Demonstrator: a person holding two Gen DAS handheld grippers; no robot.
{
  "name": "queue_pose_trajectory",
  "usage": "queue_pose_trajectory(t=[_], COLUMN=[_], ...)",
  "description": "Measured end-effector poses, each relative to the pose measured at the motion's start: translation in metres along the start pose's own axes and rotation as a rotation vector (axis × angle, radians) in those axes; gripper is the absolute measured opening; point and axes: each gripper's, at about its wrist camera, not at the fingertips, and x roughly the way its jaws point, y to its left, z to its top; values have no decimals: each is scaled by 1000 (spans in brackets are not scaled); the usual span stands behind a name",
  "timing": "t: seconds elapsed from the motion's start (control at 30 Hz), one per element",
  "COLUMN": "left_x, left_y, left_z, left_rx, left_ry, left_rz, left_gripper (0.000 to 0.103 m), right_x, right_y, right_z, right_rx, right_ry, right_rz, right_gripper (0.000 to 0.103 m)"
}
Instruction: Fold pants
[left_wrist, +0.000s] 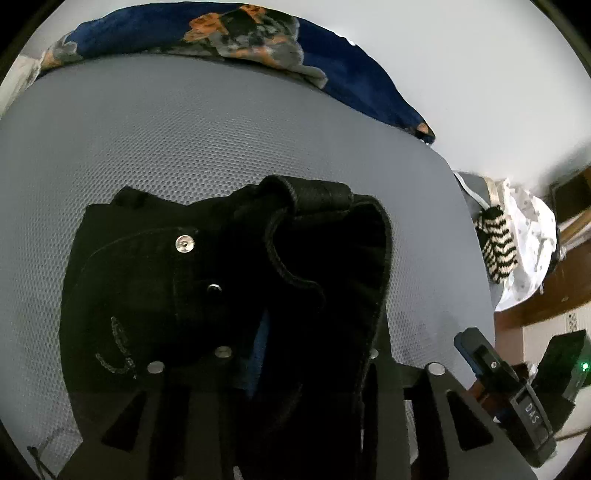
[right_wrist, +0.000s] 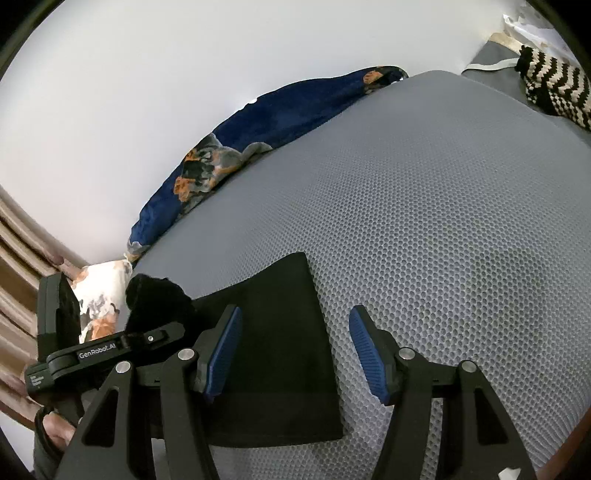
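Pants position: black pants (left_wrist: 229, 295) are laid on the grey mesh mattress (left_wrist: 221, 147); waistband end is bunched at the left gripper (left_wrist: 299, 373), the leg end is seen flat under the right gripper (right_wrist: 295, 354).
Key relation: the cloth's long axis is judged to run from one gripper to the other; the leg panel (right_wrist: 273, 350) lies directly below and ahead of the right fingers, its far corner pointing away from them.
Left fingers: closed on the dark fabric, which is draped over them; only a sliver of blue pad is seen.
Right fingers: spread apart, blue ribbed pads (right_wrist: 364, 350) empty, the left pad over cloth, the right over bare mesh.
Nearer hand: right, for the leg end.
Materials: denim-like weave, stitched pocket, metal snap (left_wrist: 184, 243), thick rolled hem; limp, heavy drape expected.
Surroundings: blue floral blanket (right_wrist: 236, 147) along the wall; striped knit (left_wrist: 495, 243) off the edge.
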Motion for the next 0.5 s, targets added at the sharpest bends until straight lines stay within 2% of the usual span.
queue_pose_trajectory(t=[0.13, 0.2, 0.23, 0.27, 0.37, 0.5], left_x=[2, -1, -5, -9, -26, -41], left_y=[-3, -4, -5, -7, -19, -16], left_z=[0, -1, 0, 0, 4, 8], left_rx=[20, 23, 23, 24, 85, 91], left_ry=[1, -7, -24, -43, -107, -144], left_rz=[7, -24, -57, -69, -66, -50], left_gripper=[37, 50, 65, 71, 72, 72], right_x=[2, 2, 2, 2, 3, 6], right_y=[1, 2, 2, 3, 4, 4], right_z=[-1, -1, -1, -1, -2, -6], right_rx=[-7, -8, -11, -11, -15, -22], right_ry=[5, 3, 1, -2, -2, 9], right_rz=[-5, -8, -8, -9, -12, -19], right_gripper=[59, 59, 59, 59, 59, 59])
